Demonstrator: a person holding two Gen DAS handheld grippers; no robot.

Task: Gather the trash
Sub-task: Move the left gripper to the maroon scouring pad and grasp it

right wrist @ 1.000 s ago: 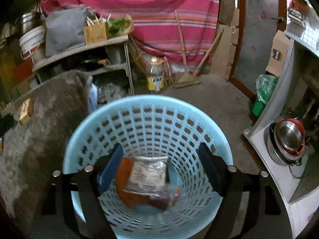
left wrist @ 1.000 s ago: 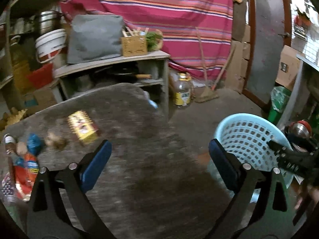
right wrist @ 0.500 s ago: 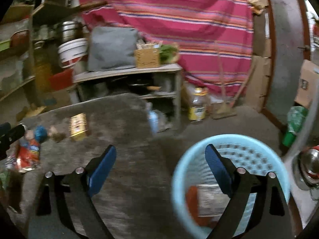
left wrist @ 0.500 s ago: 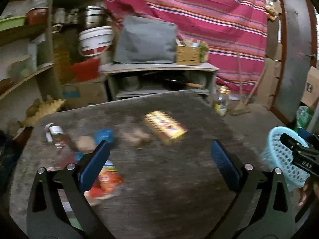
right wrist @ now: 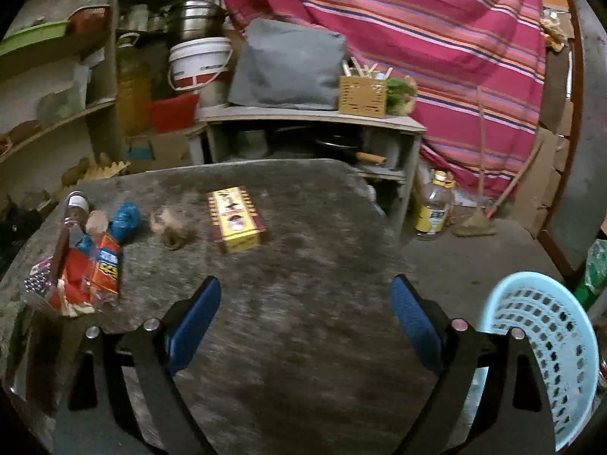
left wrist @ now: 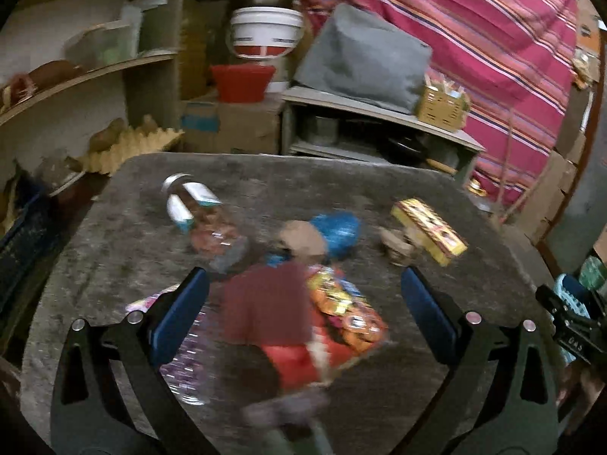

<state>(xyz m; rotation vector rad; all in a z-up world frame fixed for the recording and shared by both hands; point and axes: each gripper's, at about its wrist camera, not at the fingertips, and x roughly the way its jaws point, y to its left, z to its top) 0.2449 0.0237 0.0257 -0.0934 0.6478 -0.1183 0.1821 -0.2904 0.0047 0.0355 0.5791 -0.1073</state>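
A: Left wrist view. Report legible writing.
B: None readable; the view is motion-blurred. The black body of the right gripper [left wrist: 573, 326] at 3 o'clock bears white lettering, too small to read.

A: Left gripper [left wrist: 303, 314] state?
B: Jaws stand wide apart, nothing between the pads. It points down over the grey table [left wrist: 379, 185].

A: Position of the trash?
B: An orange snack wrapper [left wrist: 347, 313] and a red packet [left wrist: 288, 356] lie on the table between the two fingers. A clear bottle [left wrist: 205, 220] lies on its side at 11 o'clock. A blue bag [left wrist: 337, 229] and a tan lump [left wrist: 301, 237] sit at 12 o'clock, touching. A yellow box [left wrist: 428, 231] lies at 1 o'clock, with crumpled brown paper [left wrist: 396, 246] just beside it.

A: Right wrist view. Writing?
B: The yellow box [right wrist: 236, 220] carries printed pictures; the text is not legible. The orange snack wrapper [right wrist: 104, 265] shows dark letters, unreadable.

A: Right gripper [right wrist: 305, 314] state?
B: Its jaws have just been opening and now stand wide, holding nothing; only bare table [right wrist: 303, 341] shows between them.

A: Trash relative to this gripper?
B: Yellow box at 11 o'clock, apart from the fingers. Brown paper [right wrist: 170, 227], blue bag [right wrist: 125, 220] and wrapper pile at 10 o'clock. The light blue basket [right wrist: 546, 345] stands off the table at 3 o'clock, just beside the right finger.
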